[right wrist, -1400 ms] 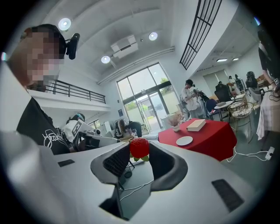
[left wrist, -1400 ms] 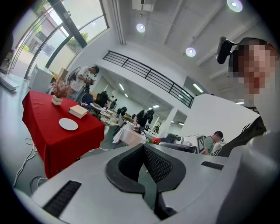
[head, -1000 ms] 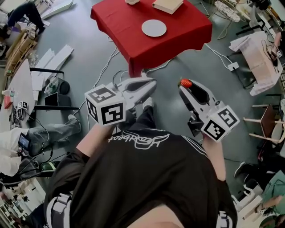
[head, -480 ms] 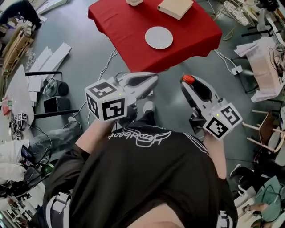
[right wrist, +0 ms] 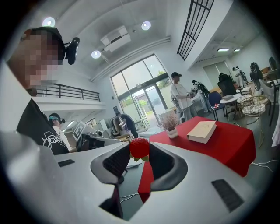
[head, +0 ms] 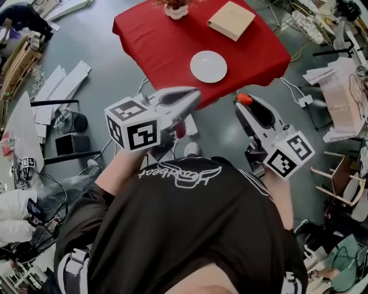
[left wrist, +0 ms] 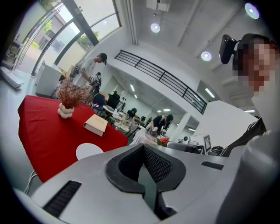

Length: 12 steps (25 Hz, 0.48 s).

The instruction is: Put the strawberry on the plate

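Note:
The strawberry is red with green leaves and sits pinched at the tips of my right gripper, which is shut on it. In the right gripper view the strawberry fills the gap between the dark pads. The white plate lies near the front edge of the red-clothed table, ahead and left of the berry. My left gripper is held level beside the table's front corner, its jaws shut with nothing in them. In the left gripper view the plate shows just past the jaws.
A tan book and a small vase of dried stems stand at the table's far side. Cables and a power strip lie on the grey floor. Boards and a black box are at the left, a wooden chair at the right.
The table and plate have drawn nearer and lower in the head view as the person steps forward. Both grippers hold their pose; the strawberry stays gripped.

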Available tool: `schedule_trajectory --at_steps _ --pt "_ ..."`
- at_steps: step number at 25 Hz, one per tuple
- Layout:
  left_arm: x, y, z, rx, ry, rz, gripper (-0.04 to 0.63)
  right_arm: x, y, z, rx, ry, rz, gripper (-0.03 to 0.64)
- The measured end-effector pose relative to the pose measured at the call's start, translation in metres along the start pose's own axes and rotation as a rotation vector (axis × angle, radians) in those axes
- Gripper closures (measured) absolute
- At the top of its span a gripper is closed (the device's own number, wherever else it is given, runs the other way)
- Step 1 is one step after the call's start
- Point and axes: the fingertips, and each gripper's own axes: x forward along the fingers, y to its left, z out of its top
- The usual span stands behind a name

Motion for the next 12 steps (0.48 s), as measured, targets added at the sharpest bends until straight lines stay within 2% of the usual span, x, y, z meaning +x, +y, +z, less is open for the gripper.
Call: schedule_trajectory --at_steps 12 --pt "0.017 0.018 0.004 -0.036 -0.008 0.030 0.588 0.011 -0.021 0.001 -0.007 0.030 0.018 0.485"
